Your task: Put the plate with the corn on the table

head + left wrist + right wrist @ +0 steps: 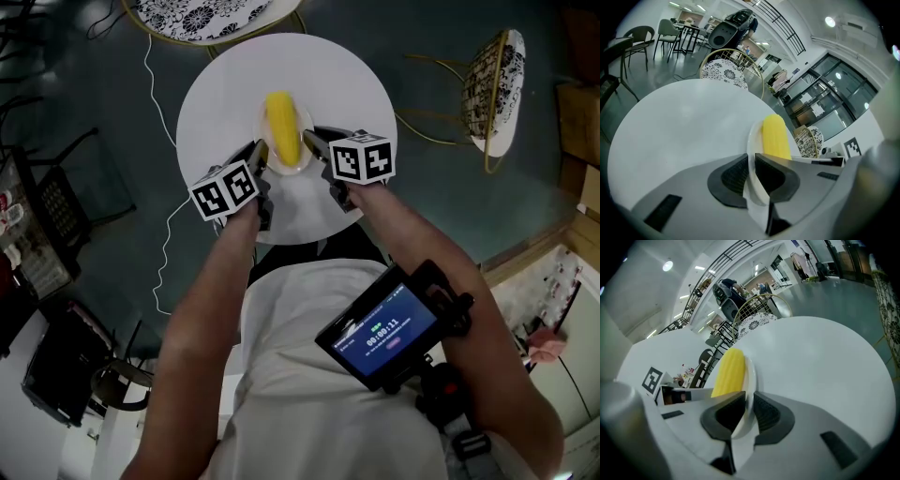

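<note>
Quick look from my end: both grippers are on the plate [298, 166] at once. The left gripper [254, 157] has its 2 jaws pinched on the plate's left rim, 1 pad above and 1 below the edge, and the right gripper [315, 143] is clamped the same way on the right rim, so neither is loose or empty. The corn [282, 128] lies lengthwise along the middle of the plate, bright yellow, between the 2 grippers and not touched by either. Both bare forearms reach straight out from the body and angle in toward each other, with the marker cubes facing up at the head camera. The plate sits over the near half of the round white table [216, 98], roughly level from above. From these angles I can't tell whether its bottom is touching the tabletop or just above it. There's a patterned chair [202, 17] past the far edge, another chair [495, 89] off to the right, and a white cable [155, 84] across the floor
</note>
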`<action>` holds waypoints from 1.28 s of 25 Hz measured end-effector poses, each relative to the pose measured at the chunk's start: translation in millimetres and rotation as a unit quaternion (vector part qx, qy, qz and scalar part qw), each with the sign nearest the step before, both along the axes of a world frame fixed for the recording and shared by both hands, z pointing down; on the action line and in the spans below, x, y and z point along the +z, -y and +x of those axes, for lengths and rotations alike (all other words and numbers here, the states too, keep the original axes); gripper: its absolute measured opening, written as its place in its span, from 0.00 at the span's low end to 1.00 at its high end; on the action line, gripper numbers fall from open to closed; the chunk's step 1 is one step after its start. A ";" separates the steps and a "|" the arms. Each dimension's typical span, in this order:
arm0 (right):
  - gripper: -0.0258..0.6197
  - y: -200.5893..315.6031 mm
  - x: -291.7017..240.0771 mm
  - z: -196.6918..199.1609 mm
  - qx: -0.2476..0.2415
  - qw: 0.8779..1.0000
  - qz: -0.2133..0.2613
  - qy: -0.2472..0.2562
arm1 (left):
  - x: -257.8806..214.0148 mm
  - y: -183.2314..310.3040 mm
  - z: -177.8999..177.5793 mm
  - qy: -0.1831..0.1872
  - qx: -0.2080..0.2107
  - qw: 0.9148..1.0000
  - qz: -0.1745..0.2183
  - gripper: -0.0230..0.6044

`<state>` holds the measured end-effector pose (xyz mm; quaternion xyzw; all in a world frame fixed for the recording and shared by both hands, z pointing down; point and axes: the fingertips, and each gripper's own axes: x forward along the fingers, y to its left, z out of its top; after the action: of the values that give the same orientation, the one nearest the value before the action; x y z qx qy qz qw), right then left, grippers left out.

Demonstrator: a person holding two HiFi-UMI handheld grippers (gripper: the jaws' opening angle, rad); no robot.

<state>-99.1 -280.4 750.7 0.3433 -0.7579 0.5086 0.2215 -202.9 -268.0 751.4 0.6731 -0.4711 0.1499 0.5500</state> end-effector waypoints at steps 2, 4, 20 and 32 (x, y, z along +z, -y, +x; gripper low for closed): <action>0.10 -1.6 -0.7 -1.1 -0.004 1.000 0.005 -0.001 | 0.2 -1.8 -0.8 -0.002 0.000 1.000 0.003 0.10; 0.10 -0.9 -1.5 -2.3 -0.005 1.000 0.008 0.001 | 0.1 -1.1 -0.8 0.000 0.004 1.000 0.006 0.10; 0.10 7.0 -1.9 7.5 0.043 0.999 0.004 -0.014 | -5.1 3.5 -5.0 0.010 0.003 1.000 0.020 0.10; 0.10 -3.6 -25.2 24.3 0.012 0.998 0.042 -0.038 | -31.4 -20.6 -26.3 0.013 -0.017 0.998 0.061 0.17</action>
<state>-74.8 -276.9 725.5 0.3803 -0.7653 0.4661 0.2292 -229.2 -247.4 720.0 0.6953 -0.4977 0.1208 0.5042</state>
